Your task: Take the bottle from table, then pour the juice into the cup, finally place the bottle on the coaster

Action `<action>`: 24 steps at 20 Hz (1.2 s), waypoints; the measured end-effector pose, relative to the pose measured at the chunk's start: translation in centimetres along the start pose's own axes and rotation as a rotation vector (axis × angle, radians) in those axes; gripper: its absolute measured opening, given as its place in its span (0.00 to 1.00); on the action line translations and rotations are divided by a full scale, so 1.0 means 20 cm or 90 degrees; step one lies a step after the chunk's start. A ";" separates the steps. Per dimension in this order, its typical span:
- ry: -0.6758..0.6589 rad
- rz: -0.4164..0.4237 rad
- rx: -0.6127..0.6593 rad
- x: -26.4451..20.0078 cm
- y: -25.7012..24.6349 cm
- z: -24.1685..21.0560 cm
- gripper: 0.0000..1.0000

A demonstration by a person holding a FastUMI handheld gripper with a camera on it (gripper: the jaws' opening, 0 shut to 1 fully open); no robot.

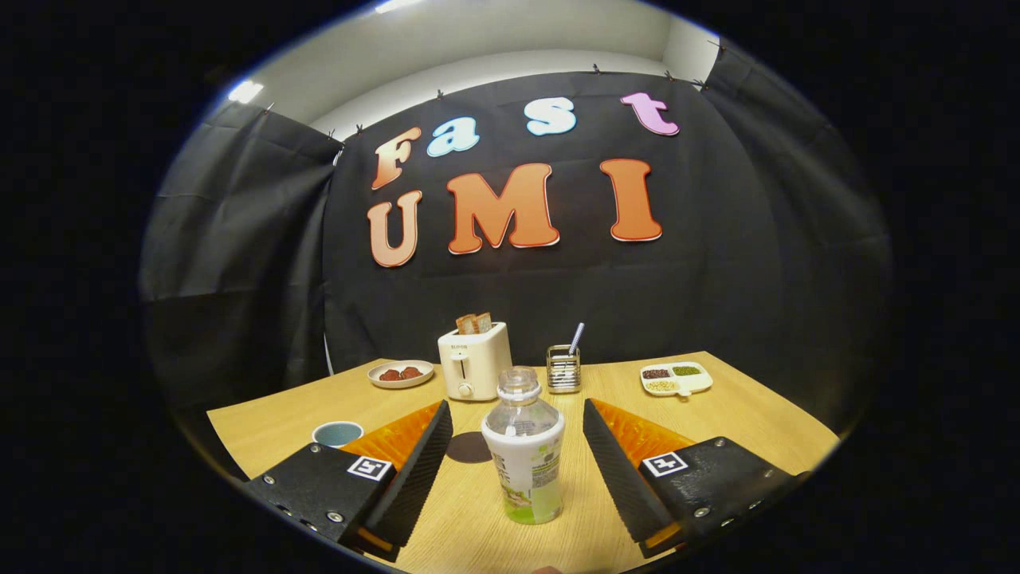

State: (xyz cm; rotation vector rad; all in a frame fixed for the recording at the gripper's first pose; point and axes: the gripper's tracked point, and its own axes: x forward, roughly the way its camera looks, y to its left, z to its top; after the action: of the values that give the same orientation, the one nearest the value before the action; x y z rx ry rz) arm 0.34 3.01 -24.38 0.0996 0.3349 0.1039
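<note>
Wooden desk [741,418], seven things spread out on it.
Up front the bottle [523,454] stood upright between the open fingers of the tool [518,414], dark coaster [468,447] and cup [337,433] off to one side; toaster [475,360], plate [401,373], wire holder [563,368] and divided dish [676,378] lined the back.

Clear glossy plastic bottle [523,446], matt wood-grain table [749,414], shiny wire metal rack [563,369].

Staged demo booth, not a real kitchen: black cloth wall [717,263] clipped up w/ pins, pale room wall above. Wooden table [757,414] dressed as breakfast setup: toaster [475,360] w/ bread slices, plate of red food [401,373], utensil rack [563,368], divided dish of beans [676,378]. The gripper [518,434] rides w/ fingers wide apart, touching nothing.
</note>
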 end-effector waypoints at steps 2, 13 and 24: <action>0.025 0.002 0.015 0.03 0.00 -0.09 0.98; 0.100 -0.047 -0.004 0.16 -0.05 -0.41 0.87; 0.094 -0.105 -0.055 0.17 -0.05 -0.41 0.56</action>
State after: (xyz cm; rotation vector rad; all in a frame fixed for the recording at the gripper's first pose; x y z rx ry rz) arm 0.97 3.08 -33.23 -0.0218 0.4841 -0.0379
